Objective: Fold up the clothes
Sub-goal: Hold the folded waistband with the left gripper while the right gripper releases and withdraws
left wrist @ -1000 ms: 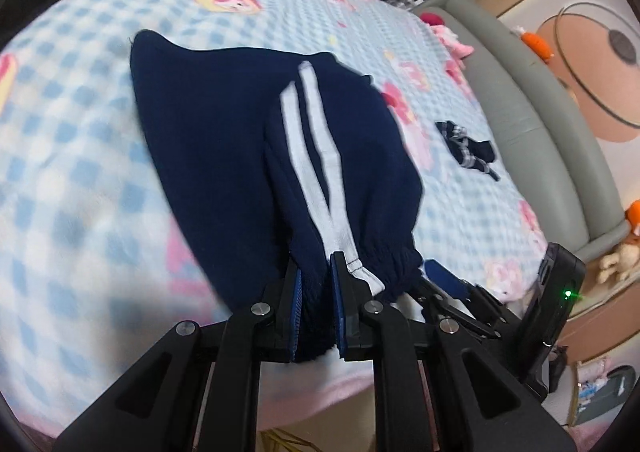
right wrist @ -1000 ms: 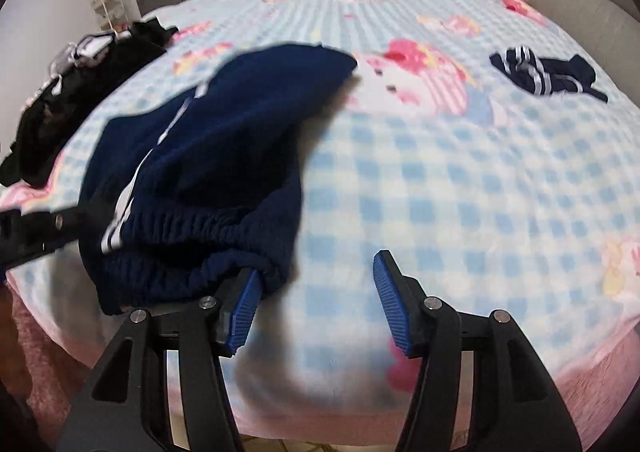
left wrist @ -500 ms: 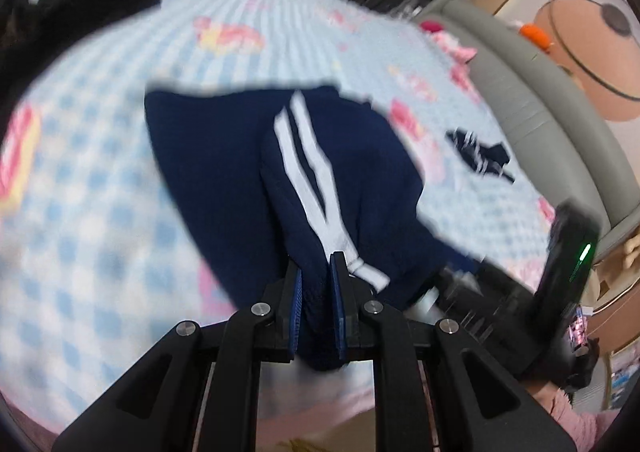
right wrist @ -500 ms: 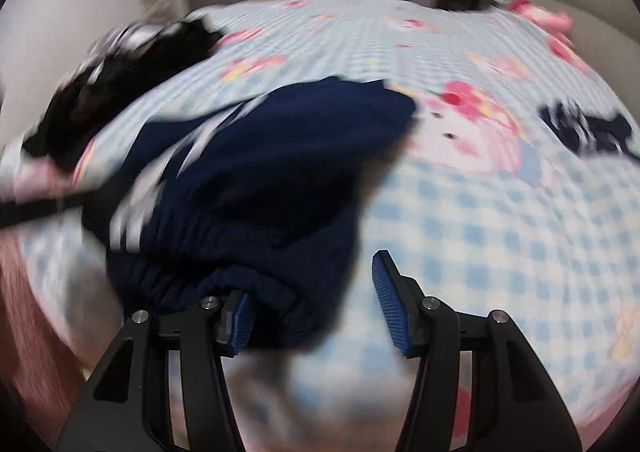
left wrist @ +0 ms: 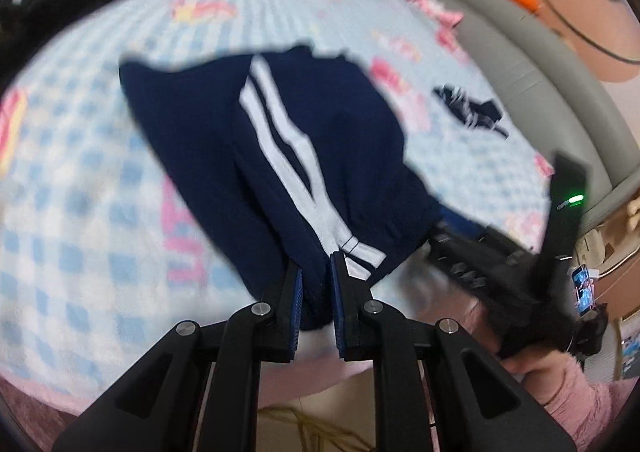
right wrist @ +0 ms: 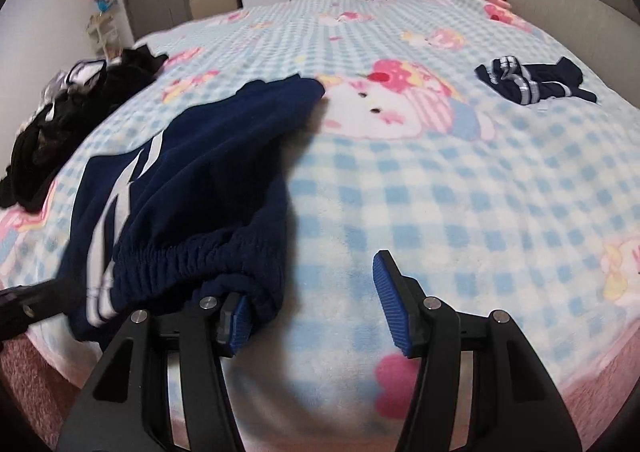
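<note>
Left claw (left wrist: 316,284) is nearly shut, clamped on the elastic waistband of the navy shorts (left wrist: 280,139) beside the white side stripes. Right claw (right wrist: 312,308) stands about half open, holding nothing; its left pad sits just under the waistband's other corner, not pinching. Shorts lie on the checked blanket (right wrist: 440,191) near the bed's front edge, doubled over loosely, waistband bunched. Judgement: folding is early; the garment is gathered, not squared, and a neat fold is not yet made. Left to do: a small dark striped garment (right wrist: 532,79) lies unfolded well apart, and a black clothes heap (right wrist: 68,123) waits at the bed's far left. No containers in view.
</note>
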`<state>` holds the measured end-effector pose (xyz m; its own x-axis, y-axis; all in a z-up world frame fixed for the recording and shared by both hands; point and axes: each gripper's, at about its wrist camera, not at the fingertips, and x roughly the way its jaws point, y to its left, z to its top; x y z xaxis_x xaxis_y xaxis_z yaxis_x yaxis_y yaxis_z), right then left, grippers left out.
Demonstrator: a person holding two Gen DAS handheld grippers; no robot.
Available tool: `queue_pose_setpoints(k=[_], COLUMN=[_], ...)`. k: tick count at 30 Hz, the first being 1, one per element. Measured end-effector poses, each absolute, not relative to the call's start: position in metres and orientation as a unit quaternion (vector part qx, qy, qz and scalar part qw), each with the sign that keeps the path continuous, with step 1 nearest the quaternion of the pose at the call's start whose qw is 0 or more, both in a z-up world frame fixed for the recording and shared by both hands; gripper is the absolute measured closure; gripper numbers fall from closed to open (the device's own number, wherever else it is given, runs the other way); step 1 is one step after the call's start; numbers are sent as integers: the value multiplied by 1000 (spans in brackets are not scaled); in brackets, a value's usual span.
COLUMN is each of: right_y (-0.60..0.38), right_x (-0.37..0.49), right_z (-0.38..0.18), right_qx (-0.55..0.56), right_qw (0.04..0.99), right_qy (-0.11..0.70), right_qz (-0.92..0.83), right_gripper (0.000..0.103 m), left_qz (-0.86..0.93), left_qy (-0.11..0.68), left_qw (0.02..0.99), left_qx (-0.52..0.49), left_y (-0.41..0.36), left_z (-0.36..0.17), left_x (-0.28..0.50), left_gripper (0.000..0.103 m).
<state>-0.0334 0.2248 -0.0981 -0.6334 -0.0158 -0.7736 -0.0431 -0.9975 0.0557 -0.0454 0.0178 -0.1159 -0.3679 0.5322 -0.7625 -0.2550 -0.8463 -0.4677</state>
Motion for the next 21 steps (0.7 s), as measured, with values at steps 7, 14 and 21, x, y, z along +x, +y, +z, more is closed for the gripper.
queue_pose_setpoints(k=[7, 14, 21], right_y=[233, 238, 222], right_x=[-12, -9, -46], right_z=[-81, -60, -84], right_qx=[-446, -427, -454], right_qw=[-75, -107, -95], right_qy=[47, 62, 39], right_qz=[891, 896, 885], right_gripper=[46, 40, 41], left_qz=[803, 781, 802], left_qy=[-201, -245, -197], left_qw=[273, 280, 250], left_qx=[-490, -502, -506], left_y=[-10, -15, 0], left_z=[-101, -113, -115], left_x=[-52, -70, -57], left_gripper=[76, 74, 91])
